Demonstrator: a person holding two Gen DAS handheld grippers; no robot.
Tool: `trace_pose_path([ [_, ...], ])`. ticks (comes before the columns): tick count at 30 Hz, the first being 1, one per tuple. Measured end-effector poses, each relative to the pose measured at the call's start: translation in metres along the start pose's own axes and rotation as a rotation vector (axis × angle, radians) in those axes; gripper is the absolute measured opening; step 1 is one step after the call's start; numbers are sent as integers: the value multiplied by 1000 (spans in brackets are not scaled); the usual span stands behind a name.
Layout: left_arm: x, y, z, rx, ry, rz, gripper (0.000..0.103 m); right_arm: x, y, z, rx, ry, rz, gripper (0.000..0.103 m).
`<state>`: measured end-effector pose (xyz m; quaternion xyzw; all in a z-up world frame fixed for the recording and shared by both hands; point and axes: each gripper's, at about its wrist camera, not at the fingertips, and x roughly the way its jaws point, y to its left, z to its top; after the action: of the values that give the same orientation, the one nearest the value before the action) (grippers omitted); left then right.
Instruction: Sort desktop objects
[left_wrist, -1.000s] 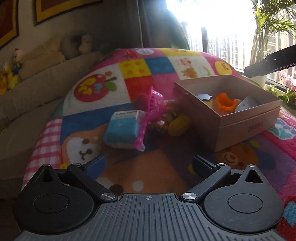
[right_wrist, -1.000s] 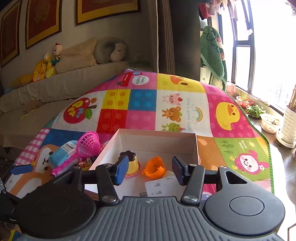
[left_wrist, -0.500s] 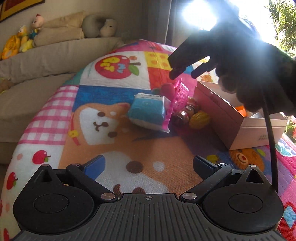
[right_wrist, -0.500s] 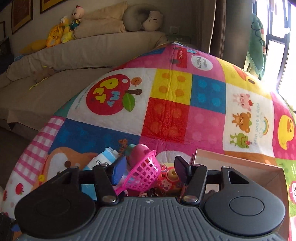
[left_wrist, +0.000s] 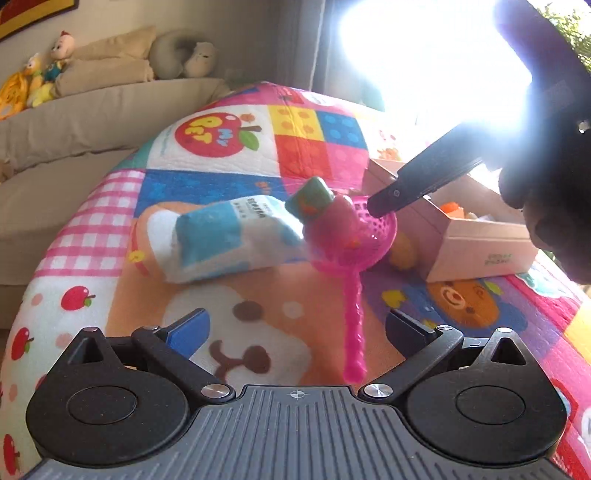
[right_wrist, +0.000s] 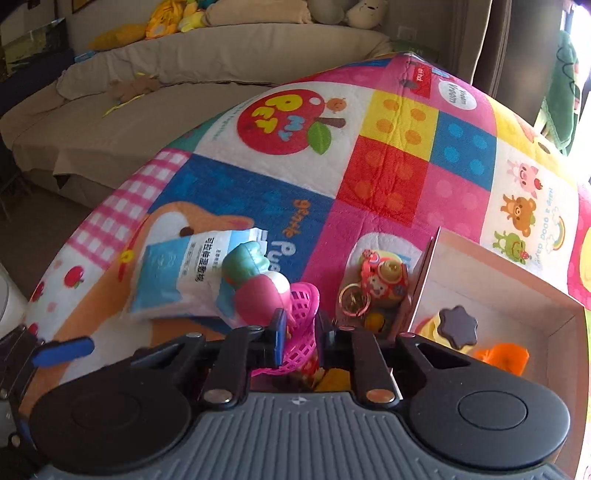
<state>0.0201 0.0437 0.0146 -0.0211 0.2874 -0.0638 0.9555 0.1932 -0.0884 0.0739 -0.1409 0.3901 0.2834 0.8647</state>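
Bright cartoon patchwork covers the table, with a beige sofa along the upper left of the frame. My right gripper has just been closing, and its jaws are now pinched on the mesh rim of the pink scoop at lower centre. A second ago it hung spread over the cardboard box; now it has come across to the pile. I judge the grasp made, so lifting the scoop into the box comes next.

My left gripper stays spread and empty at the bottom of its view, the scoop's handle trailing down between its fingers without touching them.

Crowding is the worry. A pink and green soft toy leans against the scoop's bowl, resting partly on the blue and white tissue pack, and may tumble as the scoop lifts. Just right of the scoop lie a red charm with a key ring and something yellow, close under the box wall. Inside the box sit a dark star-shaped piece and an orange piece.
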Motion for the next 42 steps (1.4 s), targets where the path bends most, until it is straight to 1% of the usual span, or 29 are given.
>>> trace_pose_path([
  [3, -10, -10, -8, 31, 29, -65, 103, -31, 2, -29, -5, -17, 51, 11],
  [6, -15, -19, -14, 59, 48, -93, 103, -58, -2, -54, 21, -40, 86, 11],
  [8, -16, -22, -15, 76, 56, -95, 103, -72, -8, -70, 42, -60, 85, 11],
  [11, -14, -27, -12, 87, 65, -75, 103, -84, -20, -93, 76, -84, 39, 11],
  [15, -11, -27, -4, 75, 63, -35, 103, -92, -37, -121, 122, -96, -26, 12],
  [16, -10, -27, -2, 69, 62, -24, 103, -91, -39, -126, 127, -92, -35, 13],
  [18, -10, -24, 1, 66, 62, 9, 103, -89, -43, -133, 155, -78, -17, 16],
  [20, -10, -22, 2, 76, 60, 57, 103, -86, -44, -135, 195, -82, 20, 24],
  [22, -11, -17, 3, 74, 69, 94, 103, -82, -39, -130, 215, -109, 53, 42],
  [24, -13, -9, 2, 64, 76, 117, 103, -77, -31, -121, 216, -145, 87, 50],
  [28, -18, 5, 1, 34, 79, 161, 103, -58, -2, -93, 209, -202, 147, 50],
  [30, -20, 11, 0, 13, 82, 165, 103, -44, 9, -82, 221, -218, 129, 50],
  [32, -24, 15, -1, 3, 79, 159, 103, -27, 15, -75, 230, -198, 87, 44],
  [33, -26, 16, -1, 0, 77, 153, 103, -21, 15, -74, 236, -177, 77, 30],
  [34, -28, 17, -2, -5, 73, 144, 103, -16, 13, -75, 244, -154, 79, 21],
  [35, -28, 17, -2, -9, 72, 138, 103, -15, 11, -78, 251, -138, 86, 18],
  [36, -29, 16, -3, -14, 70, 132, 103, -17, 8, -82, 253, -131, 88, 11],
  [37, -28, 16, -3, -16, 69, 126, 103, -22, 6, -88, 247, -130, 77, 7],
  [42, -25, 4, -4, -9, 64, 77, 103, -70, -22, -123, 284, -124, 6, 6],
])
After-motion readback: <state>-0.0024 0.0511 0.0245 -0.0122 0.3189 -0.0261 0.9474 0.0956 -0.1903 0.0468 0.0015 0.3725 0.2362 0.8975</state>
